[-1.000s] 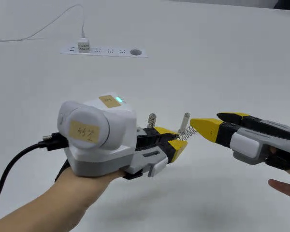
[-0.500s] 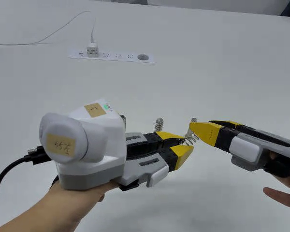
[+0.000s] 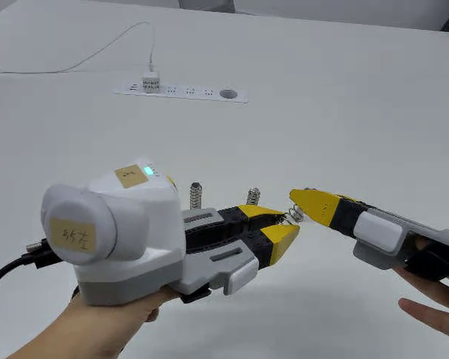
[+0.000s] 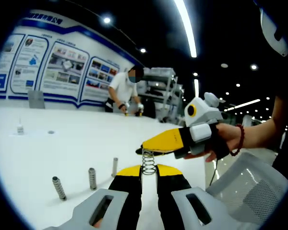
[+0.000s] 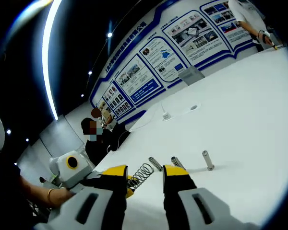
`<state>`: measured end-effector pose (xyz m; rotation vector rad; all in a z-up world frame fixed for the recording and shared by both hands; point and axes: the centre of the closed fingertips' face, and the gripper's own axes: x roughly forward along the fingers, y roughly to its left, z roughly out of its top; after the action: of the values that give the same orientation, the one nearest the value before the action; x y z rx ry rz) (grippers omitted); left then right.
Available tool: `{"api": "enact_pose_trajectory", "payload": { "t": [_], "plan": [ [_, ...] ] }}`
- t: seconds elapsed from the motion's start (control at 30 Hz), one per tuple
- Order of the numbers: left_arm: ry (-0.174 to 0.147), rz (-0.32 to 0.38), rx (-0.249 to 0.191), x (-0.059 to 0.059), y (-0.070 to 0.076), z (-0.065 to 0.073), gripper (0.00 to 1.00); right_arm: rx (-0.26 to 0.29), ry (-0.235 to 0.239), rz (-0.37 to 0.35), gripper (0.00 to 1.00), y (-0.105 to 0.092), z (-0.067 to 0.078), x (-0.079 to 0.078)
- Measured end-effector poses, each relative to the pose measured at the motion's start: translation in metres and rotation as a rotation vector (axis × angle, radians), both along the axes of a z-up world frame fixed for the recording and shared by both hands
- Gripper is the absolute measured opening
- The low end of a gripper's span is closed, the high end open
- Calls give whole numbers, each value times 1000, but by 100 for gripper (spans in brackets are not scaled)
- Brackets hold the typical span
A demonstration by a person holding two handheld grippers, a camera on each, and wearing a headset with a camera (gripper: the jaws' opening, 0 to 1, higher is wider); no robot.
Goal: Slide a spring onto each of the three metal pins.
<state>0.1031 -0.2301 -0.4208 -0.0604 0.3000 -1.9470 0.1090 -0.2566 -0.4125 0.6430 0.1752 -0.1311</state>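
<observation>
A small metal spring (image 4: 149, 162) stands between the yellow tips of my left gripper (image 4: 149, 168), which is shut on it. In the head view the left gripper (image 3: 284, 223) points right, with the spring (image 3: 293, 215) at its tip. My right gripper (image 3: 295, 198) meets it tip to tip from the right. The right gripper (image 5: 146, 171) is open, and the spring's free end (image 5: 140, 175) lies between its jaws, near the left one. Beyond stand three pins: two wear springs (image 4: 58, 187) (image 4: 91, 178) and one is bare (image 4: 114, 166).
A white power strip (image 3: 183, 91) with a plug (image 3: 150, 81) and its cable lies at the far side of the white table (image 3: 344, 112). A person (image 4: 125, 91) works at a bench far behind. A black cable (image 3: 7, 273) trails from the left gripper.
The head camera has shifted, so the pins sit further left in the picture. Both grippers stay tip to tip with the spring between them; the right tip has closed in slightly.
</observation>
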Motion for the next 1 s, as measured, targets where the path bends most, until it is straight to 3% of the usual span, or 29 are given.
{"api": "enact_pose_trajectory", "payload": {
  "t": [0.37,0.57,0.83,1.0],
  "plan": [
    [12,-3,-6,-6,0,1,10,152,-72,-11,21,1,3,1],
    [12,-5,-8,-6,0,0,10,158,-55,1,17,5,-1,0],
    [-2,-9,2,-8,0,-4,10,196,-84,20,12,10,3,3],
    [-7,-1,12,-6,-1,-6,11,156,-70,26,12,12,3,4]
  ]
}}
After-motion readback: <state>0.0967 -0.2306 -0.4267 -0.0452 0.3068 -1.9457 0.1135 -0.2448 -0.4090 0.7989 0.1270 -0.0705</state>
